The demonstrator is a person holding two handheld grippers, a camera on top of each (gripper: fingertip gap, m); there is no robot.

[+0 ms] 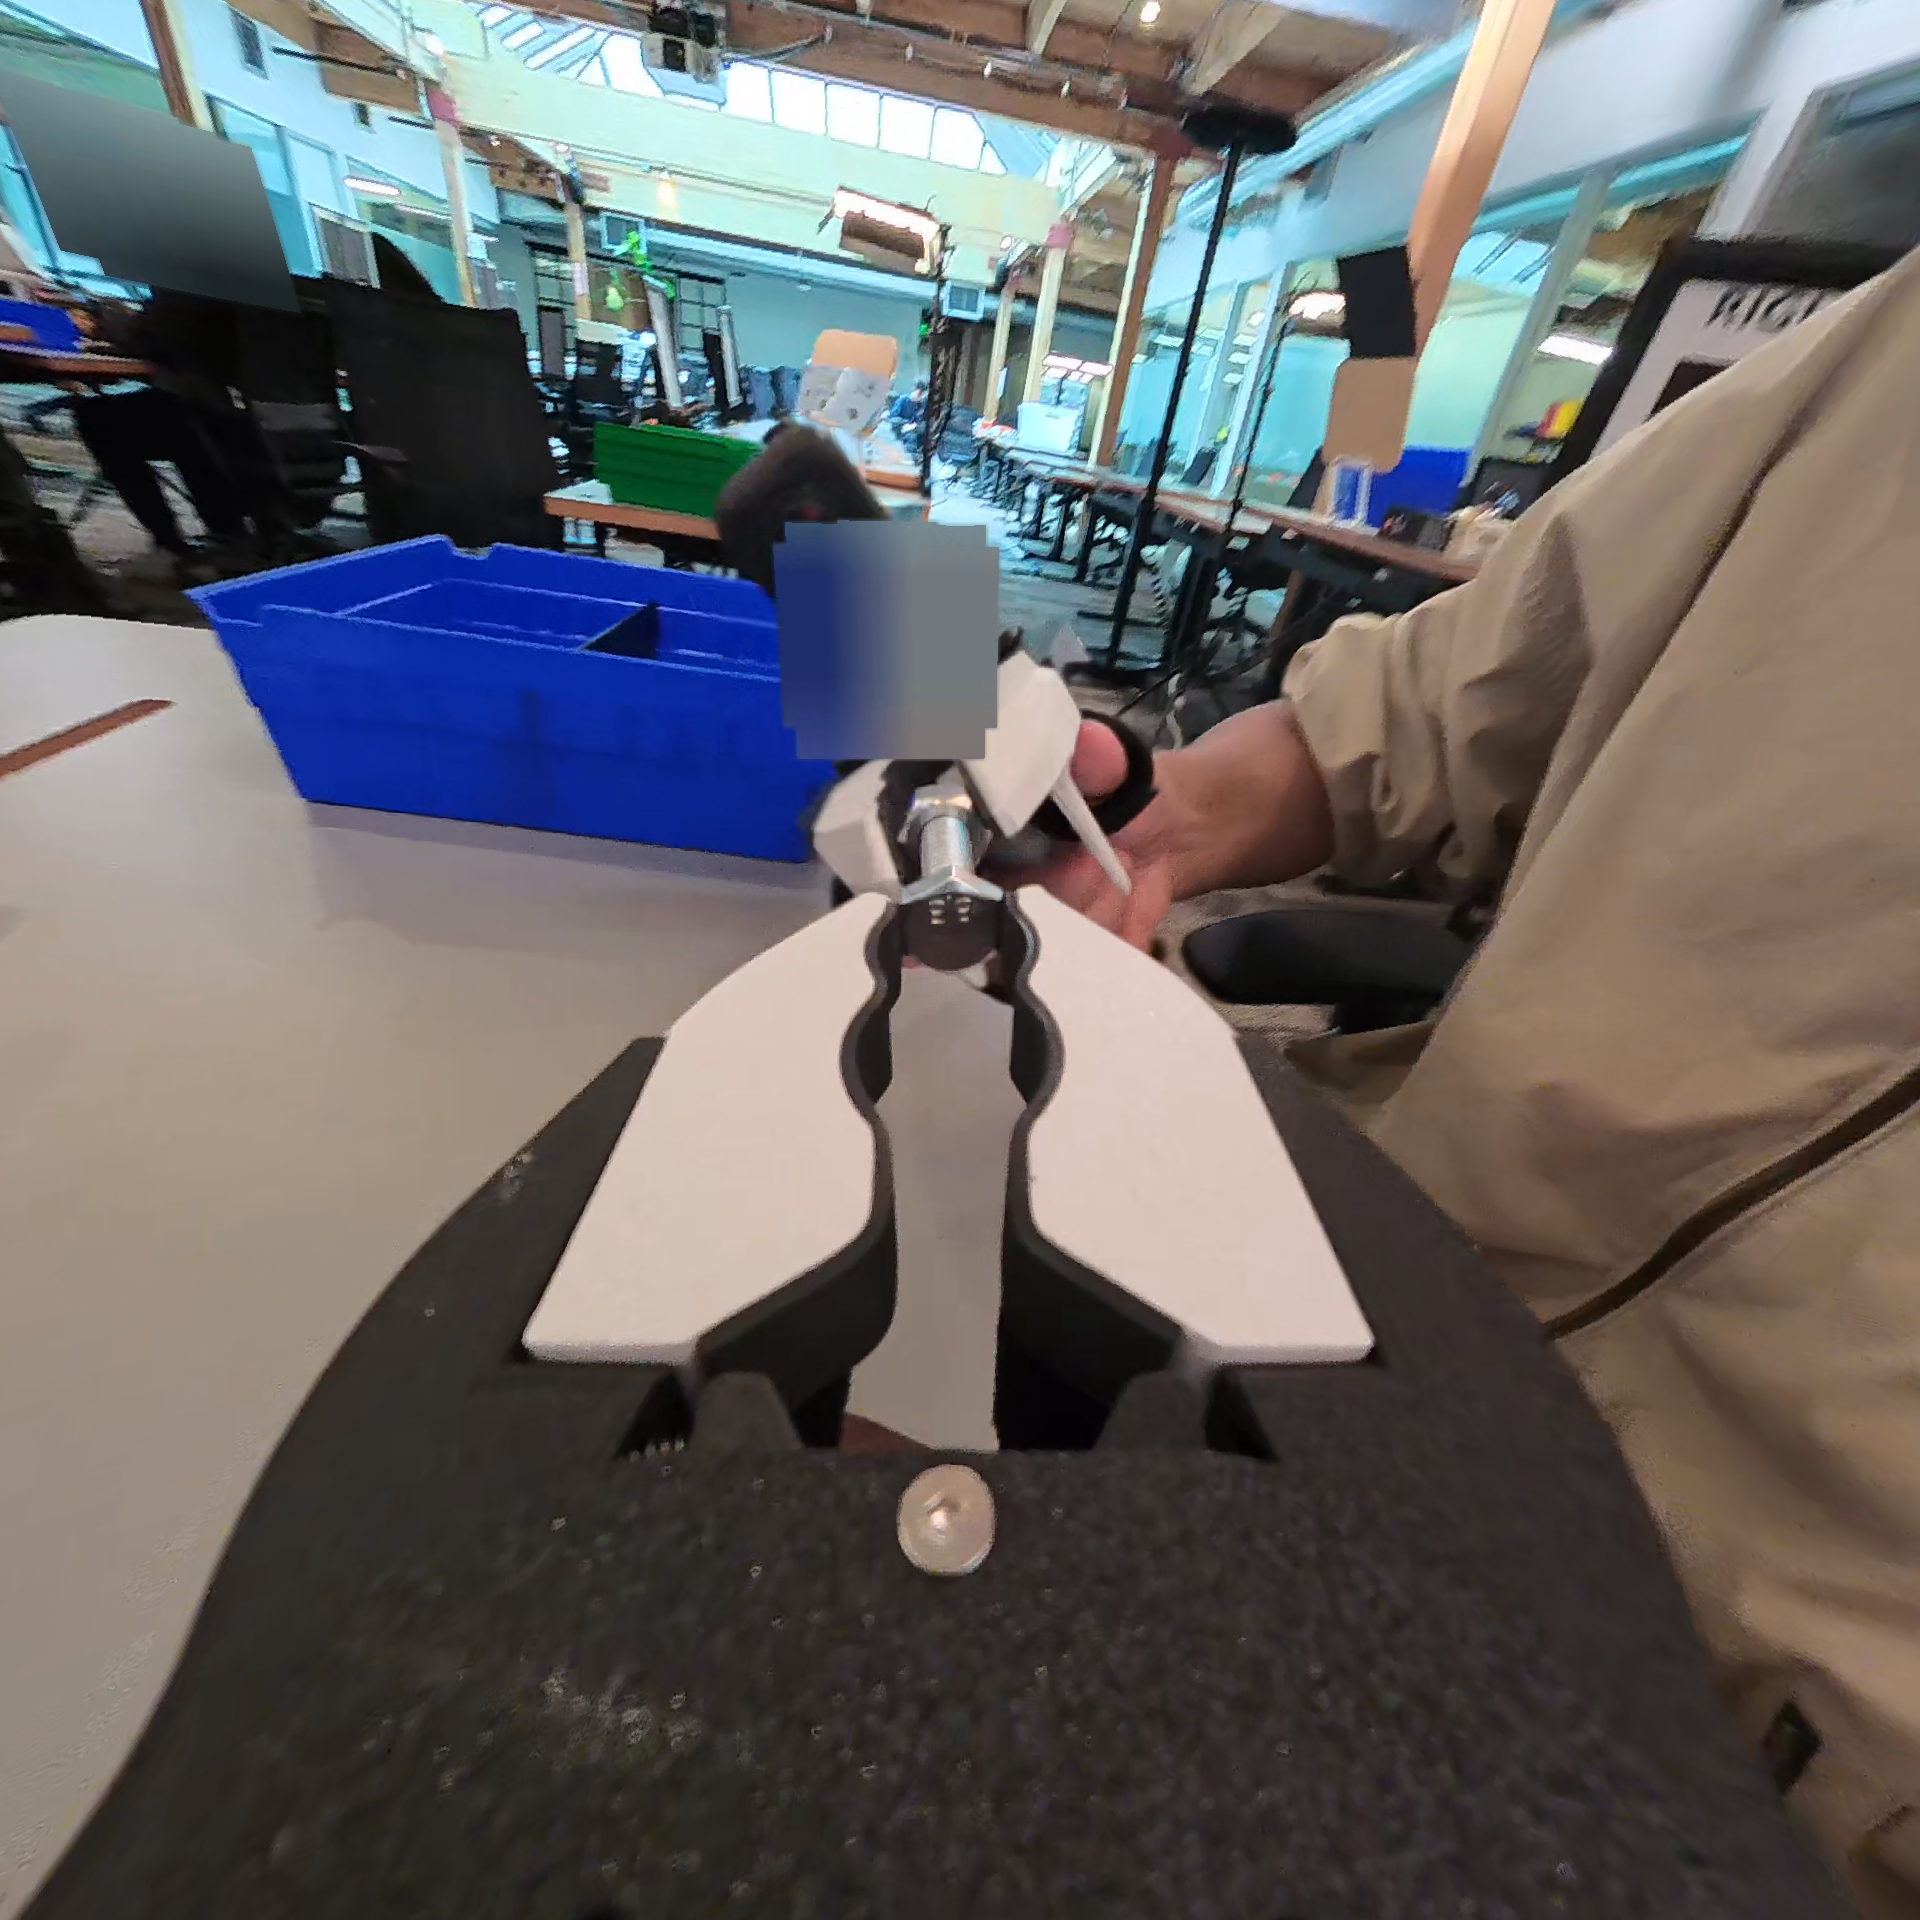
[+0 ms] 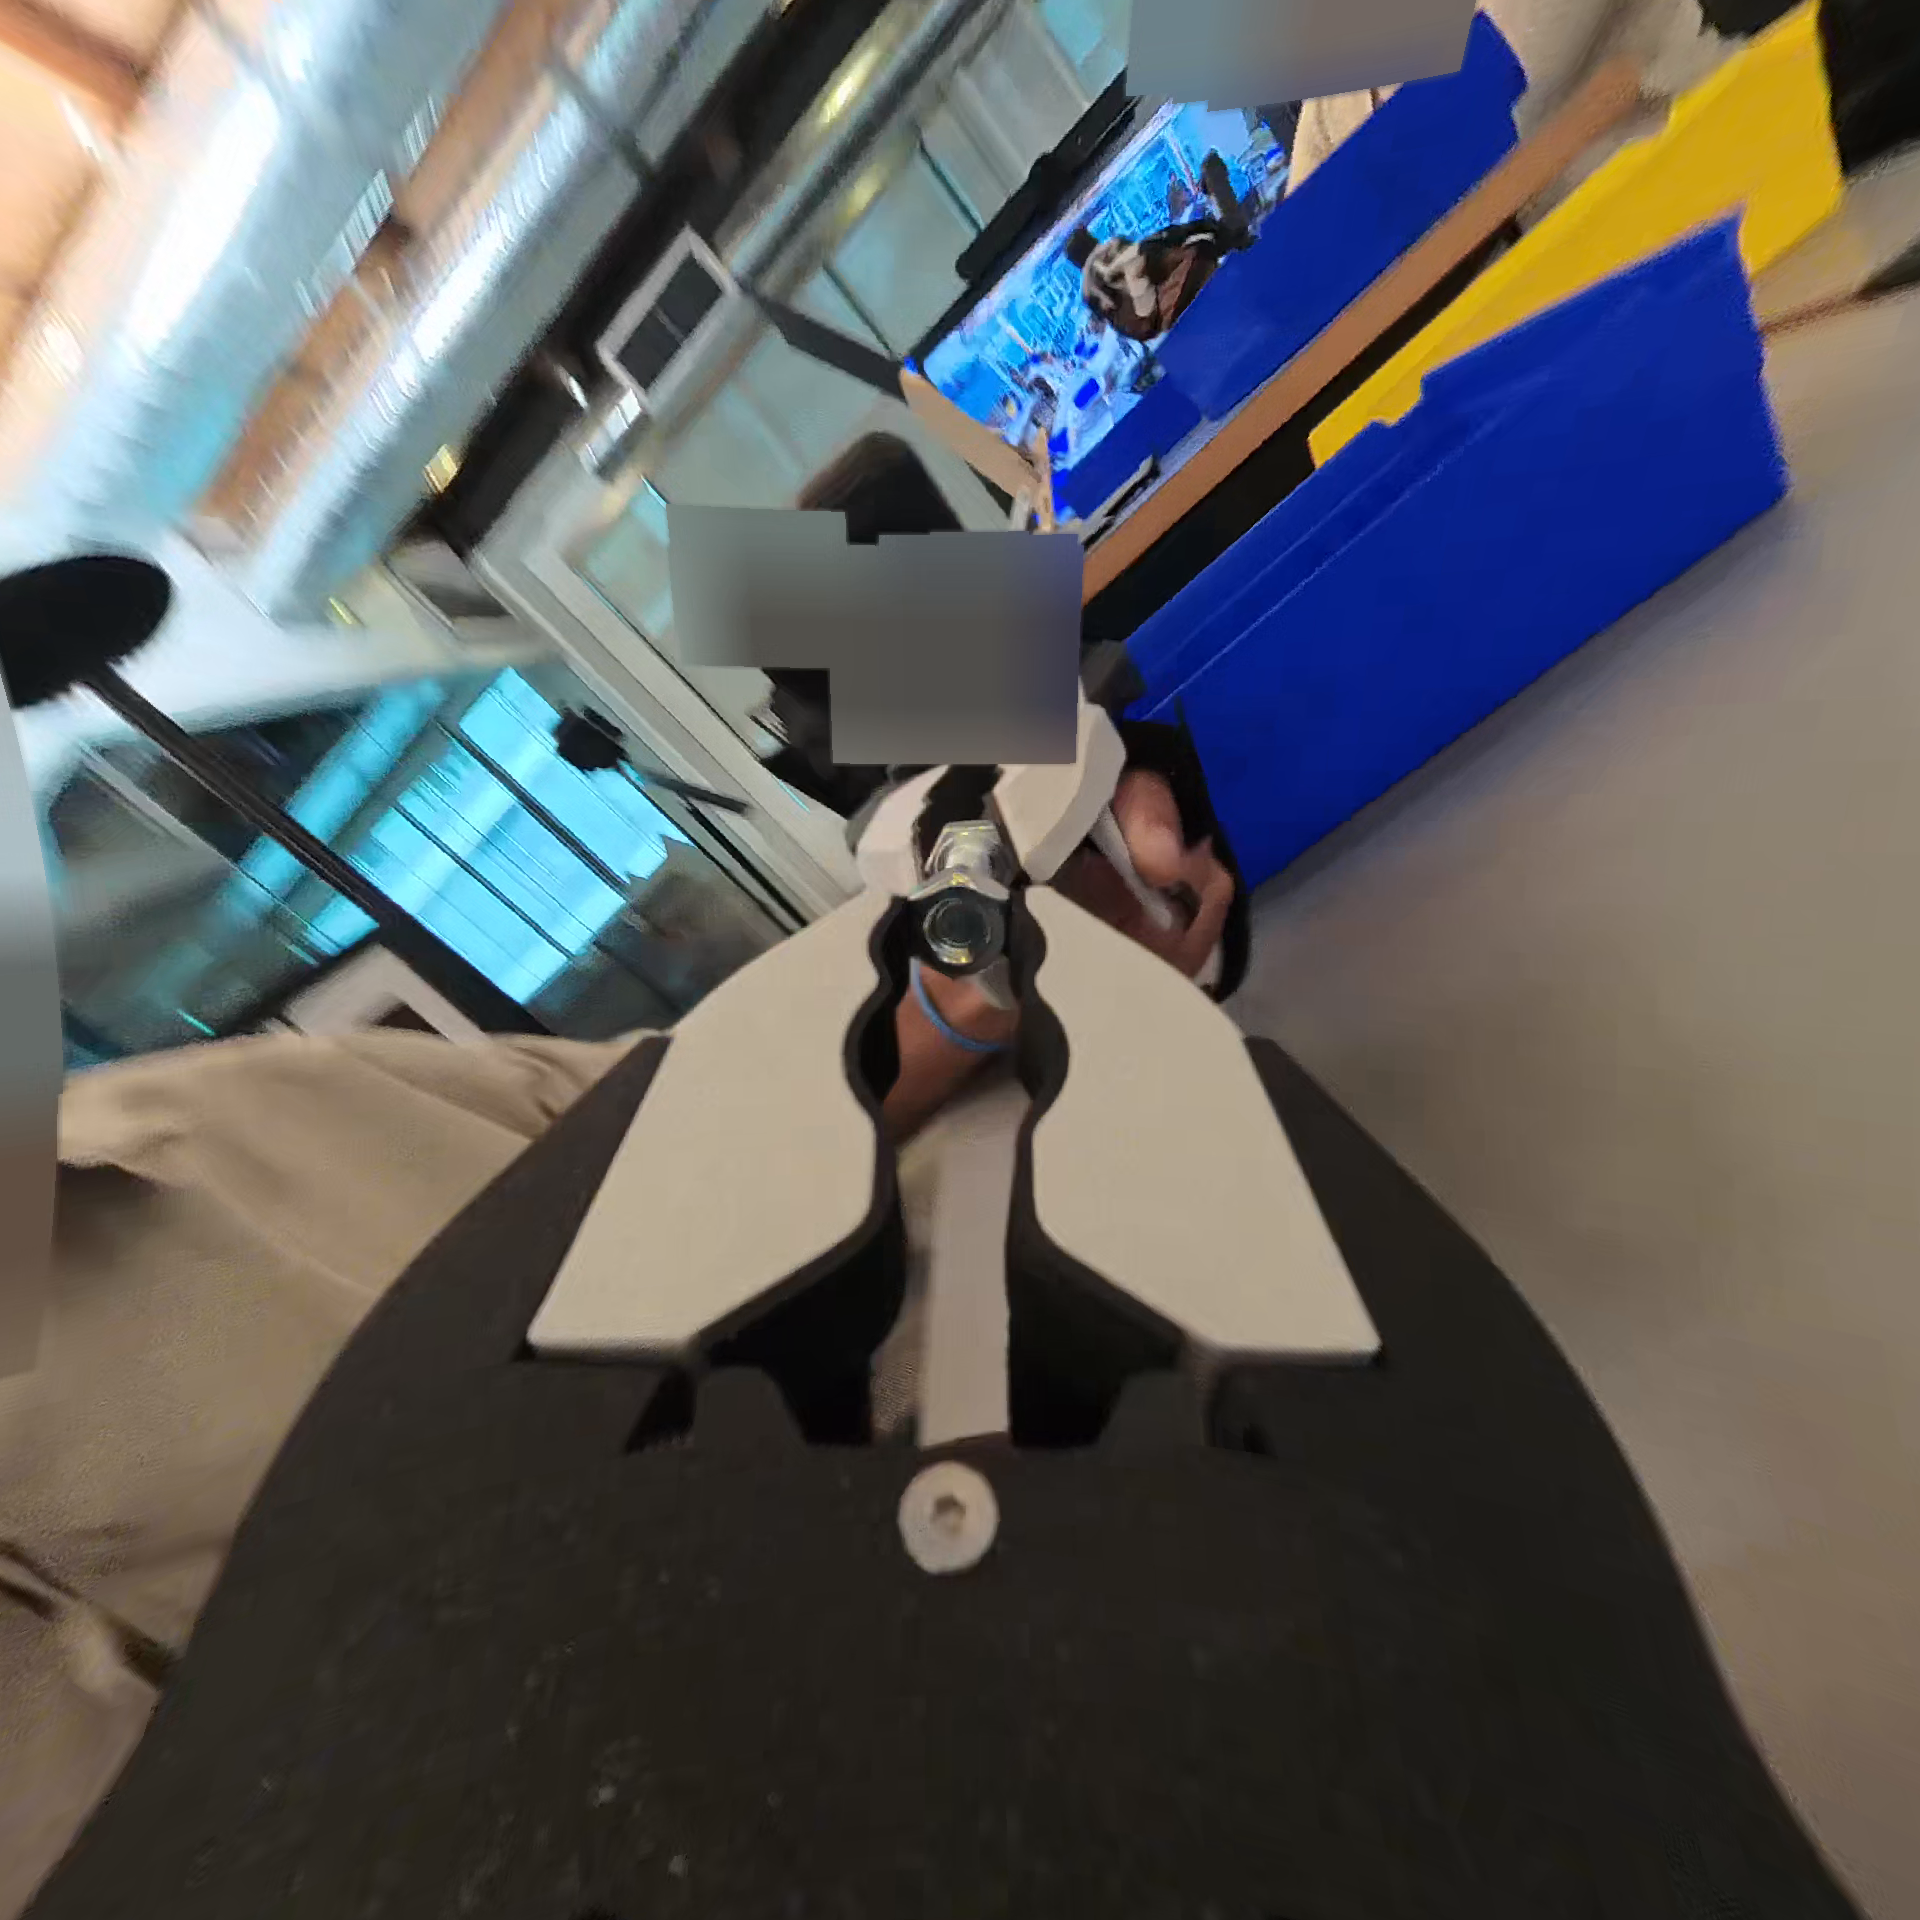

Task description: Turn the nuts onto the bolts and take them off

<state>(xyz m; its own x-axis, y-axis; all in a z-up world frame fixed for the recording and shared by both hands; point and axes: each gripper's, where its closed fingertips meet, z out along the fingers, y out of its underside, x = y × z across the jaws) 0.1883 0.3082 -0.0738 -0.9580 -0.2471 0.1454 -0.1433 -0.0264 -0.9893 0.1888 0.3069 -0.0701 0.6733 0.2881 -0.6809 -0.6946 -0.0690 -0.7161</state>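
The left gripper pinches the bolt's hex head between its fingertips, above the worktop. Facing it, the right gripper clamps the nut at the shank's other end.

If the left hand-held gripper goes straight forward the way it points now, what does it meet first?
Probably the right hand-held gripper, facing it closely. The left hand-held gripper already clamps the bolt between them, so little free room appears ahead; depth is unclear.

The right wrist view's background is motion-smeared; the far gripper's fingers cover the bolt's far end (nut unclear).
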